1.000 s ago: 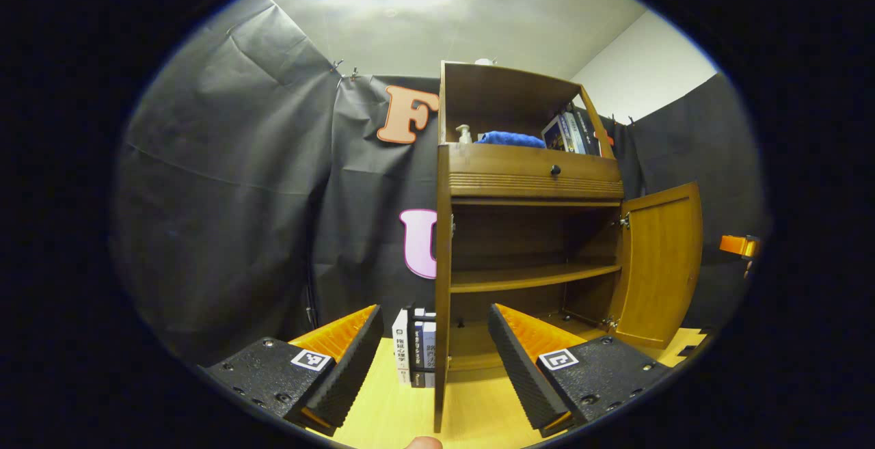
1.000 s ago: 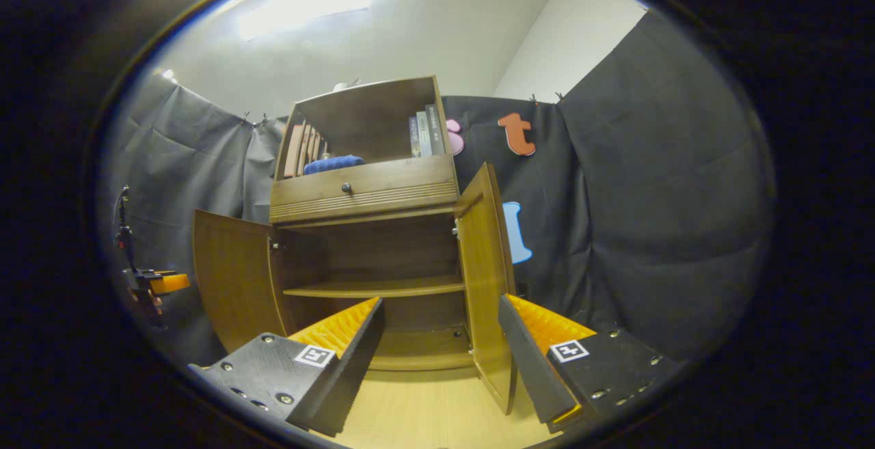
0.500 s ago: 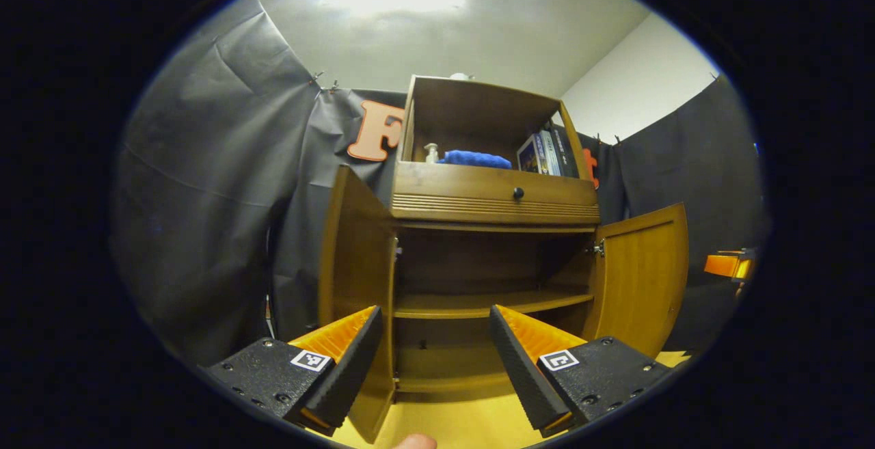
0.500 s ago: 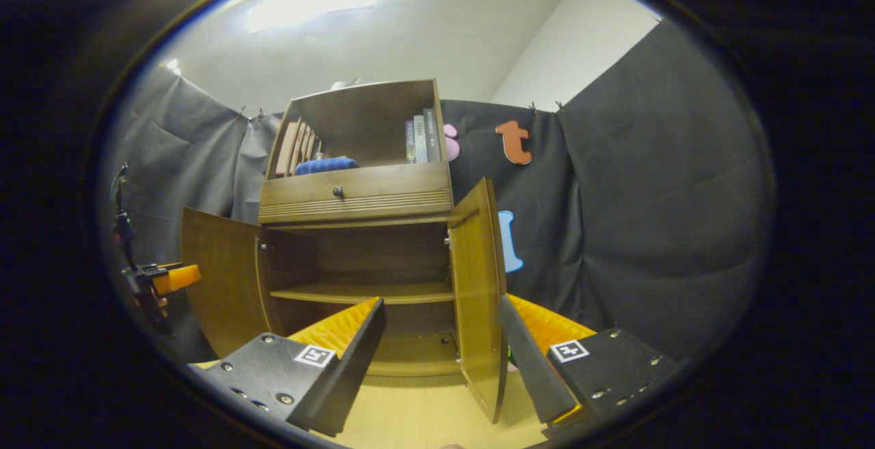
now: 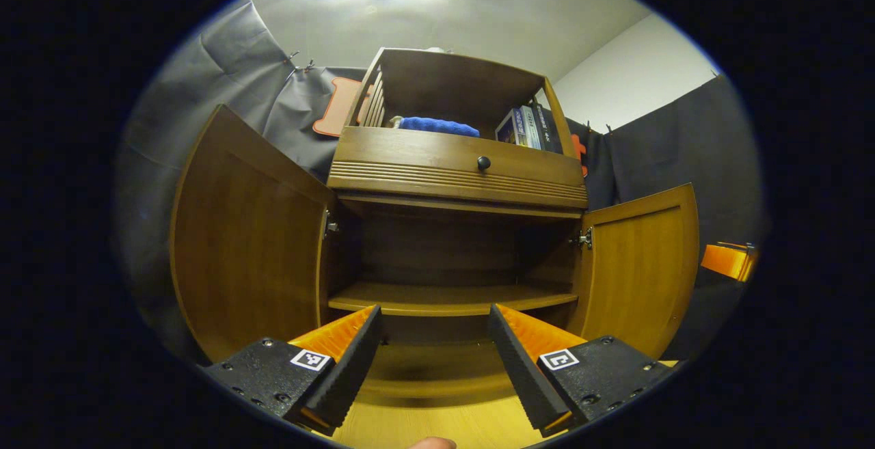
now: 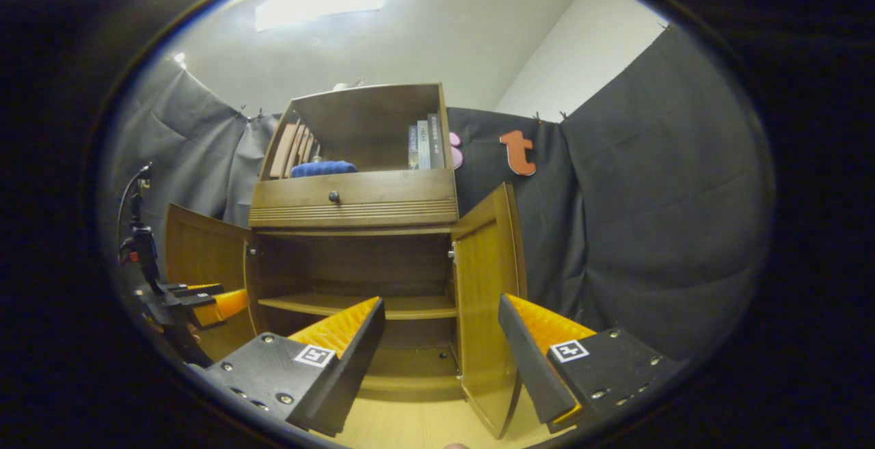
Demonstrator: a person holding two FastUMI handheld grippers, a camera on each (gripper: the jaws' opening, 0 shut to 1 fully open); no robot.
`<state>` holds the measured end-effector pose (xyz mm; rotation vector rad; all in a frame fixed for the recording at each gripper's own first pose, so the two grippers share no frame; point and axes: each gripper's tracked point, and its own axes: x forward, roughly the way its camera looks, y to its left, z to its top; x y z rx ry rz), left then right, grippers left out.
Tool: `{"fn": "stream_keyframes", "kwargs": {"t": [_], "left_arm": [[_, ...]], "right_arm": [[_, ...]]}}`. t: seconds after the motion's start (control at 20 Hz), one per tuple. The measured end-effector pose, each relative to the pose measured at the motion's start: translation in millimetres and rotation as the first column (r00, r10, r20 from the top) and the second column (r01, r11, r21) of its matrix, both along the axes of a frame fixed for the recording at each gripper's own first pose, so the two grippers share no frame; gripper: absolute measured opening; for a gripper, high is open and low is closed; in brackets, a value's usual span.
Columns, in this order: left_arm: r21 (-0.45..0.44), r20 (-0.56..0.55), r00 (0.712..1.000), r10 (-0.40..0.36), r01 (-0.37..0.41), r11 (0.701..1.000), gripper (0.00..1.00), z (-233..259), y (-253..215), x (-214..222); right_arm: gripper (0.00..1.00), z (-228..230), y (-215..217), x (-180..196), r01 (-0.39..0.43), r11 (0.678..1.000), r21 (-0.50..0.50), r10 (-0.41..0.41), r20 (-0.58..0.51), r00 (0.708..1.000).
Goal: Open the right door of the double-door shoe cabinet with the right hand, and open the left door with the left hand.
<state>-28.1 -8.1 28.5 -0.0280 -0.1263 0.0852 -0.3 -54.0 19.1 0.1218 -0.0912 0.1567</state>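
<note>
Double-door shoe cabinet of brown grained wood, seen from both of my grippers — left door and right door both swung wide, baring a curved inner shelf. Above sit a ribbed drawer front with a round black knob, a blue cloth and books. My left gripper and right gripper — black ridged pads on orange backing — stand spread apart, holding nothing, before the opening.

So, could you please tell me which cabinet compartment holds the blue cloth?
The open top compartment, above the drawer: the blue cloth lies there beside some books, while the lower shelf behind the open doors looks bare.
</note>
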Motion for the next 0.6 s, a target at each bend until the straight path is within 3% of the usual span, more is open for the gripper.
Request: {"fn": "stream_keyframes", "kwargs": {"t": [0.15, 0.3, 0.35, 0.4, 0.6], "left_arm": [[0.030, -0.006, 0.999, 0.037, -0.037, 0.999, 0.92, -9, 1, 21], [-0.003, 0.017, 1.000, 0.017, -0.017, 1.000, 0.92, -15, -4, 41], [-0.011, 0.017, 1.000, 0.008, -0.008, 1.000, 0.93, -19, -6, 49], [-0.017, 0.012, 1.000, 0.004, -0.004, 1.000, 0.92, -24, -6, 55], [-0.004, -0.025, 0.999, -0.029, 0.029, 1.000, 0.95, -41, -10, 73]], "right_arm": [[0.98, -14, 9, 16, -0.003, 1.000, 0.013, 0.003, -0.024, 1.000], [0.98, -18, 21, 27, 0.012, 1.000, -0.007, -0.012, -0.019, 1.000], [0.94, -21, 29, 29, 0.001, 1.000, -0.014, -0.002, -0.019, 1.000], [0.98, -22, 37, 30, -0.011, 1.000, -0.019, 0.011, -0.017, 1.000], [0.98, -25, 57, 41, -0.005, 0.997, -0.076, 0.005, 0.003, 1.000]]}}
